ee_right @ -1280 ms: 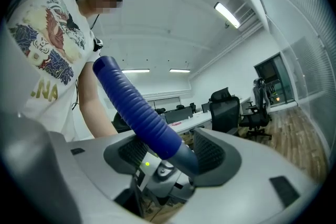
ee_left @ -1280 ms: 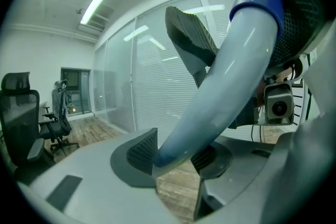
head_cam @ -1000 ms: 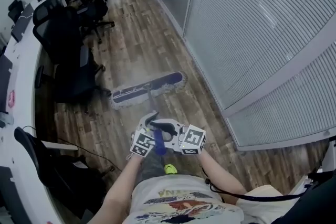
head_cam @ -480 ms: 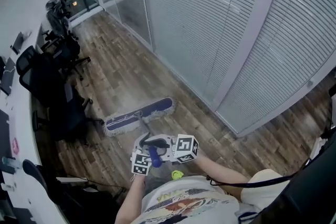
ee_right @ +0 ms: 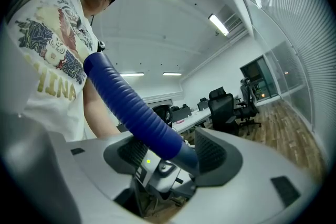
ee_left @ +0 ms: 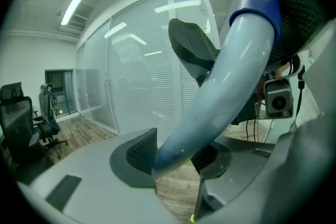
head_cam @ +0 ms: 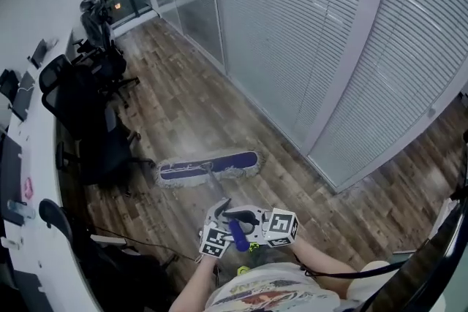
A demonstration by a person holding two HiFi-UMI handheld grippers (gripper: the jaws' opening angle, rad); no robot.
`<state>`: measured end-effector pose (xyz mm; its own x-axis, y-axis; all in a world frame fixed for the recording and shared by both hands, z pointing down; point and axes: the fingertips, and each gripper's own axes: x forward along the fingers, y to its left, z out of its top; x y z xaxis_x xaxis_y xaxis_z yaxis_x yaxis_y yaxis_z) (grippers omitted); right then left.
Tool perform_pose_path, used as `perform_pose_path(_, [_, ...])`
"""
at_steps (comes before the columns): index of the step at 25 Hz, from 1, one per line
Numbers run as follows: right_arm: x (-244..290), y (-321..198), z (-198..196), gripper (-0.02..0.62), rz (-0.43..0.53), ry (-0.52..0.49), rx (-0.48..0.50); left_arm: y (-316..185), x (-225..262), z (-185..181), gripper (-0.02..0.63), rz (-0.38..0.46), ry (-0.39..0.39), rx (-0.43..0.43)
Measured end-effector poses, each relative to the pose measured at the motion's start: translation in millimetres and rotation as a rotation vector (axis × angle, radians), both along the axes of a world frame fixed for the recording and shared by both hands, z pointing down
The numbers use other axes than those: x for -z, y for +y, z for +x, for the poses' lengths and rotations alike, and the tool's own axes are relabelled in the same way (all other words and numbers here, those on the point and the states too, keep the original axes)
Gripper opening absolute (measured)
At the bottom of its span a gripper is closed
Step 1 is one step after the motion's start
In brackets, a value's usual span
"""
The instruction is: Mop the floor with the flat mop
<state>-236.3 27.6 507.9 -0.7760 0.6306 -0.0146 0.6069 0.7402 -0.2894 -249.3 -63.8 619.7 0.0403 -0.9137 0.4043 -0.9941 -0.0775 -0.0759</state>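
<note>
The flat mop head [head_cam: 208, 166], blue with a pale fringe, lies flat on the wood floor [head_cam: 183, 106] a little way from the glass wall. Its pole [head_cam: 216, 190] slopes back to my two grippers, which hold it side by side just in front of my body. My left gripper [head_cam: 223, 219] is shut on the pale pole [ee_left: 220, 76], which crosses between its ribbed pads [ee_left: 140, 148]. My right gripper [head_cam: 256, 219] is shut on the blue ribbed grip [ee_right: 131, 107] at the handle's top.
Black office chairs [head_cam: 88, 106] stand along a curved white desk [head_cam: 22, 157] on the left. A glass wall with blinds [head_cam: 307, 33] runs along the right. A dark cable [head_cam: 139, 248] trails on the floor near the desk.
Both grippers have travelled together with the handle and the mop head has slid across the floor, lower in the picture. The head view has swung toward the glass wall. Both grips are unchanged.
</note>
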Motion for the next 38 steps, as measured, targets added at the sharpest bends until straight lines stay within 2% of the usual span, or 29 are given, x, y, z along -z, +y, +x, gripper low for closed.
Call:
perform_pose_path(7, [-3, 58, 64, 0.252, 0.018, 0.036, -0.060, 59, -6, 68, 0.149, 0.010, 0.012, -0.026])
perform_pose_path(17, [-4, 137, 116, 0.250, 0.074, 0.078, -0.032, 130, 6, 121, 0.150, 0.087, 0.062, 0.022])
perform_pose_path(25, [-10, 167, 108, 0.250, 0.095, 0.054, 0.005, 157, 1, 114, 0.149, 0.094, 0.049, 0.011])
perform_pose_path(38, [-18, 145, 78, 0.252, 0.117, 0.049, 0.022, 133, -6, 87, 0.149, 0.080, 0.028, -0.064])
